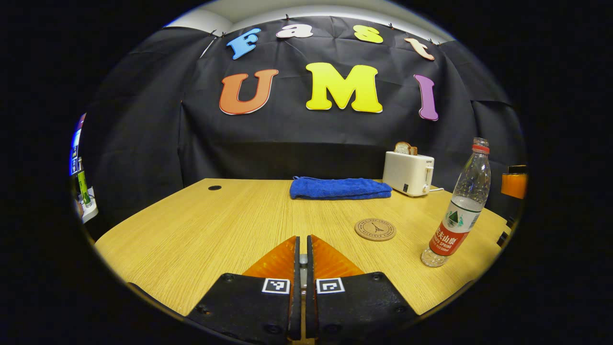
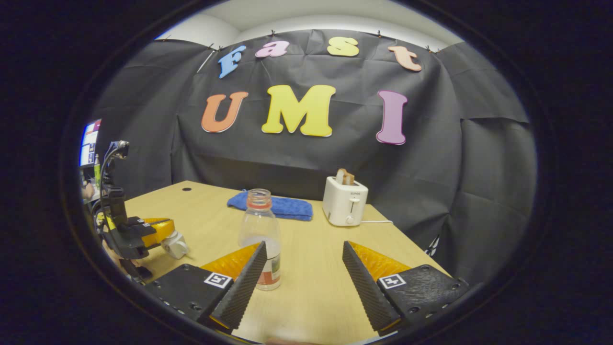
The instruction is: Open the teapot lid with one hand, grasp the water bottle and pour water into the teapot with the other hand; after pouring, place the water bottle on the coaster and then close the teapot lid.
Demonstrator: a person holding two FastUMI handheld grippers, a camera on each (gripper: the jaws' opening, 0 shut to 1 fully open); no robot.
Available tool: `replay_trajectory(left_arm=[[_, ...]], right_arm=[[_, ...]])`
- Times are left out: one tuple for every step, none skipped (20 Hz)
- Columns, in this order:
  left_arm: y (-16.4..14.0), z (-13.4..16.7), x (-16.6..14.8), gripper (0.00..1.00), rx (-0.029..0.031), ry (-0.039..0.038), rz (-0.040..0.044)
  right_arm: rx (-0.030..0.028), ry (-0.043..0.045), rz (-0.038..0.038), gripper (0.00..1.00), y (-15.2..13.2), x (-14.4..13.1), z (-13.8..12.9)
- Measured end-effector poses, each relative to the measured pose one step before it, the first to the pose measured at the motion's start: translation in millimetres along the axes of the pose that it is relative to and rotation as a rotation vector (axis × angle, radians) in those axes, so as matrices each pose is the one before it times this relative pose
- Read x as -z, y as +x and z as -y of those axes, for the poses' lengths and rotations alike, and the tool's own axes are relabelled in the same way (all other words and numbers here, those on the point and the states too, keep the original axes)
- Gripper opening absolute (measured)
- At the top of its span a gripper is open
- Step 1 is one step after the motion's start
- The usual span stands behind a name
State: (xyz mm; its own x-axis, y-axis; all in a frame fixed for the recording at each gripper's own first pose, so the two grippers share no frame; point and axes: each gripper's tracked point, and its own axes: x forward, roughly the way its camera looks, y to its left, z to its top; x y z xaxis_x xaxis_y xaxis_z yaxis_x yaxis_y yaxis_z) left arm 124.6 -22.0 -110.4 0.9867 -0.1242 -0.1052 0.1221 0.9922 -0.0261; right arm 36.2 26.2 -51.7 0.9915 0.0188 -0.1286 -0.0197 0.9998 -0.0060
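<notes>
Our left claw (image 1: 301,249) is pinched tight on something small we cannot make out, and our right claw (image 2: 304,258) gapes wide near the water bottle (image 2: 259,230) on the table (image 2: 311,287).

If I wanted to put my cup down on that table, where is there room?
The widest bare wood lies on the table, left of the blue towel and the coaster. A smaller patch sits between the water bottle and the toaster. It is crowded along the back edge and beside the left gripper, where a white thing lies.
</notes>
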Motion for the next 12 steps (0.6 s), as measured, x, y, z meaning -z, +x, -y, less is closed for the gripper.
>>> replay_trajectory(left_arm=[[0.4,-2.41,-0.23,0.05,-0.0086,-0.00793,0.00166],[-1.07,-0.21,-0.27,0.05,-0.00142,-0.0025,-0.00088],[-0.76,-0.29,-0.59,0.04,0.00305,0.00066,-0.0017],[-0.62,0.34,-1.38,0.04,0.00362,-0.00129,0.001],[-2.05,-1.27,-2.03,0.04,-0.00212,-0.00016,0.00053],[-0.92,-1.43,-3.06,0.03,0.00005,0.0014,0.00488],[-2.3,-0.99,-3.19,0.04,-0.00195,0.00056,0.00318],[-3.43,-3.3,-3.21,0.03,-0.01008,0.00138,0.00221],[-2.02,-3.04,-4.45,0.03,-0.00661,0.00554,0.0067],[-2.22,-2.04,-3.87,0.03,-0.00044,0.0048,0.00788],[-2.57,-1.47,-4.17,0.03,-0.0004,-0.00236,0.00276],[-2.79,-1.89,-4.25,0.03,0.00108,-0.0059,0.00045]], right_arm=[[-0.01103,-0.00124,-0.00217,0.95,1.4,2.74,-3.53],[-0.00943,0.0019,-0.00218,0.98,2.78,1.4,-4.25],[-0.01229,0.00491,-0.00618,0.98,1.72,4.72,-3.16],[-0.02046,0.00606,-0.00458,0.95,2.29,2.63,-5.92],[-0.02349,0.00976,0.0012,0.98,2.59,1.23,-6.91],[-0.01546,0.0069,0.00101,0.95,2.53,1.41,-5.04],[-0.00805,0.00212,0.00655,0.95,2.98,2.07,-3.53],[-0.00242,-0.00121,0.00571,0.95,3.91,1.94,-3.0],[-0.00239,-0.0015,0.00477,0.95,5.13,4.07,-4.11],[-0.00251,-0.00307,0.00333,0.98,5.72,3.7,-4.57],[0.00053,0.00139,0.00327,0.95,5.12,5.45,-3.82],[-0.00086,0.00713,0.01145,0.98,5.03,1.72,-3.36]])
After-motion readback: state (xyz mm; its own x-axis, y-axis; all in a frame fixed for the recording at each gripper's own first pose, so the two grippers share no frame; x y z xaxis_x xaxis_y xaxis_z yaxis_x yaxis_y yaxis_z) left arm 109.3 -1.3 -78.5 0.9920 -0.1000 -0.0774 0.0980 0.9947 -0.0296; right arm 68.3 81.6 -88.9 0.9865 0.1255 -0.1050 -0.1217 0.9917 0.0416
